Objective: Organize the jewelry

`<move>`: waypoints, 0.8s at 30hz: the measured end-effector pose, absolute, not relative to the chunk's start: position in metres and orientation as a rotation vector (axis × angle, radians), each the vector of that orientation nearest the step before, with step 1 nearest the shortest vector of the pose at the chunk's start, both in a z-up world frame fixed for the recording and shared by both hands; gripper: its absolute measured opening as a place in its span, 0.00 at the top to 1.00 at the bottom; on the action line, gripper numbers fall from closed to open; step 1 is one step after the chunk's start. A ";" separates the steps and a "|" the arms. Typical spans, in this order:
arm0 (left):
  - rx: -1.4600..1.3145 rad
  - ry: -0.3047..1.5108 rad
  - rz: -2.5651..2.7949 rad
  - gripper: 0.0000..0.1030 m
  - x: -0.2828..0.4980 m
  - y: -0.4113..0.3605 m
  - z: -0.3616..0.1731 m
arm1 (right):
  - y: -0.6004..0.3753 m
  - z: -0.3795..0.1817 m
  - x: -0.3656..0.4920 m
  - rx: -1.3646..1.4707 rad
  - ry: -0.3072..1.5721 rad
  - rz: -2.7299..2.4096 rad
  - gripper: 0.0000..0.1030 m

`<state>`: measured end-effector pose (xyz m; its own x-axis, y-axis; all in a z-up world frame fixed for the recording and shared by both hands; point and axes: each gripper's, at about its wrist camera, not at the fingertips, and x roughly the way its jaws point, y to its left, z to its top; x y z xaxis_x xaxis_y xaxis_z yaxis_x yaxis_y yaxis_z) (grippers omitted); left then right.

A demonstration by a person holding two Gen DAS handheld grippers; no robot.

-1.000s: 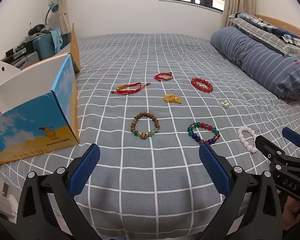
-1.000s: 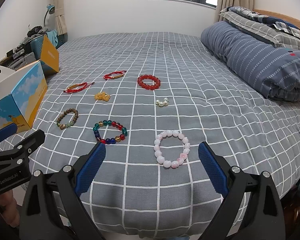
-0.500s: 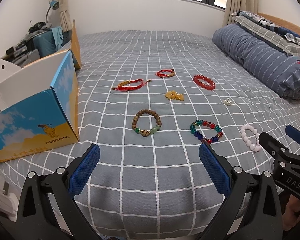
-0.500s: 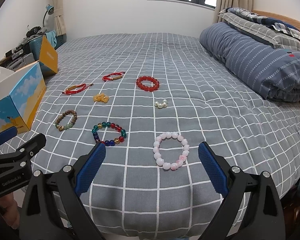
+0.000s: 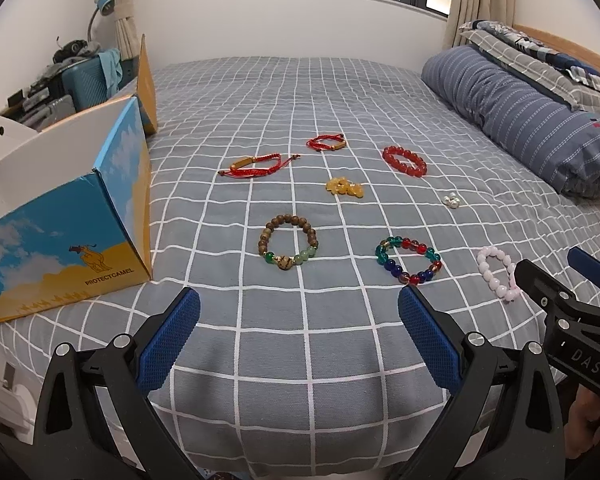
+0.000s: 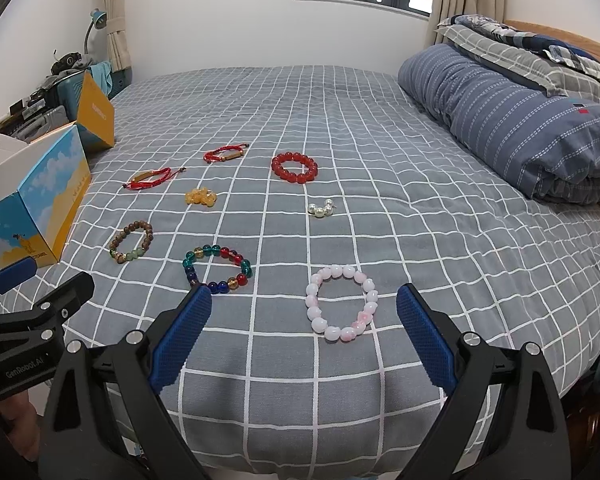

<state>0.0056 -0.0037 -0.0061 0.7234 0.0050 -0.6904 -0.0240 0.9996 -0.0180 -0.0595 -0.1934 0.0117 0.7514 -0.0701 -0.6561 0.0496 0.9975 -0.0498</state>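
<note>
Several bracelets lie on the grey checked bedspread. A brown wooden bead bracelet [image 5: 288,246] lies ahead of my open, empty left gripper [image 5: 299,338]. A multicoloured glass bead bracelet [image 5: 409,259] lies to its right. A pale pink bead bracelet [image 6: 342,303] lies just ahead of my open, empty right gripper [image 6: 304,334]. Farther off are two red cord bracelets [image 5: 256,165] [image 5: 326,143], a red bead bracelet [image 6: 294,167], yellow beads [image 6: 201,197] and pearl earrings [image 6: 321,209]. An open blue and yellow box [image 5: 66,216] stands at the left.
A rolled striped duvet [image 6: 516,120] and pillows lie along the right side by the wooden headboard. Suitcases and clutter [image 5: 72,76] stand beyond the box at the left. The bed's near edge drops off just under both grippers.
Both grippers have drifted slightly forward and up, so the bracelets sit a little lower in view. Nothing was taken hold of and both stay open.
</note>
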 end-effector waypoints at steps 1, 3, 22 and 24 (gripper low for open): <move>-0.027 0.762 0.016 0.05 0.006 -0.004 -0.006 | -0.193 0.012 -0.060 -0.029 0.717 -0.067 0.13; -0.027 0.763 0.015 0.05 0.006 -0.004 -0.006 | -0.193 0.012 -0.060 -0.034 0.714 -0.067 0.13; -0.023 0.760 0.005 0.05 0.008 -0.006 -0.007 | -0.190 0.013 -0.058 -0.041 0.712 -0.066 0.13; -0.023 0.760 0.004 0.05 0.008 -0.005 -0.007 | -0.190 0.013 -0.057 -0.043 0.712 -0.067 0.13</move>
